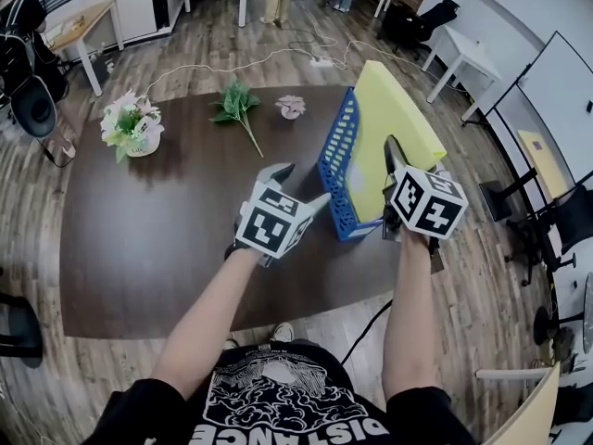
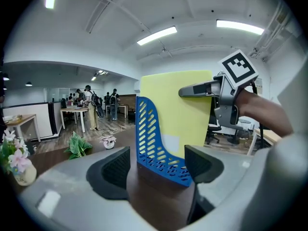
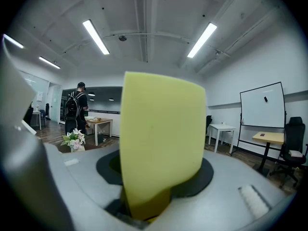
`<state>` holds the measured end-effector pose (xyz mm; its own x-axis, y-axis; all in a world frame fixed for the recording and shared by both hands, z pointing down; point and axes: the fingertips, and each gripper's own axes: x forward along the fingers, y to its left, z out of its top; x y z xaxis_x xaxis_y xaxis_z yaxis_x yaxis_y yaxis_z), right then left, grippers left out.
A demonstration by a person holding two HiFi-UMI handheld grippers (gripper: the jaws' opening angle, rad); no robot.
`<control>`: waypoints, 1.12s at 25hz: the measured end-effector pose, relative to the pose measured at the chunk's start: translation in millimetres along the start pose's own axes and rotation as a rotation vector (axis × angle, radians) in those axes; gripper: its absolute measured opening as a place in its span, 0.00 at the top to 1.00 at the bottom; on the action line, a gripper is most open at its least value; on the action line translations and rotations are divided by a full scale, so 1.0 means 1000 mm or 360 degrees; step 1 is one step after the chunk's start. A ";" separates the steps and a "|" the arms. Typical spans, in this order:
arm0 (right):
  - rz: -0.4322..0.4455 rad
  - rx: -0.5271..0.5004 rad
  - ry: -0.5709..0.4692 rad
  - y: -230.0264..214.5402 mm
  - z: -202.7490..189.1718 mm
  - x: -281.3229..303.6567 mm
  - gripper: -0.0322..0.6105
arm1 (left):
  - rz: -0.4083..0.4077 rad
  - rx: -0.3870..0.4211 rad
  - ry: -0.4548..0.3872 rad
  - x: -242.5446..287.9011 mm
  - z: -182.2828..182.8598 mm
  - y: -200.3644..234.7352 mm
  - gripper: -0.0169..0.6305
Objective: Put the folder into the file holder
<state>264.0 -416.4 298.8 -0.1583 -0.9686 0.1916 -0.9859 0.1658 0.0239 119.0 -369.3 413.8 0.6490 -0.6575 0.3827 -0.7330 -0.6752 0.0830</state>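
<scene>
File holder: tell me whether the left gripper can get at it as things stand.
Probably yes. The left gripper is open, with the blue file holder straight ahead and only bare table between. The right gripper holds the yellow folder on its far side.

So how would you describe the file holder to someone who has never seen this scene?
Start at the dark brown table, then go to its right edge, away from the flower pot and the green sprig at the far side. The file holder stands there, with the yellow folder at its right. It is the only bright blue thing: a plastic rack with slotted walls.
</scene>
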 end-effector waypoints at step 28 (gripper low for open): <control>-0.0058 0.0041 -0.0036 0.004 -0.060 0.006 0.60 | -0.0023 0.0016 0.0040 0.000 -0.010 0.004 0.41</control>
<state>262.9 -410.5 358.7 -0.1228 -0.9780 0.1688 -0.9921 0.1255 0.0053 114.5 -368.9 423.0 0.6540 -0.6394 0.4043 -0.7215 -0.6878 0.0794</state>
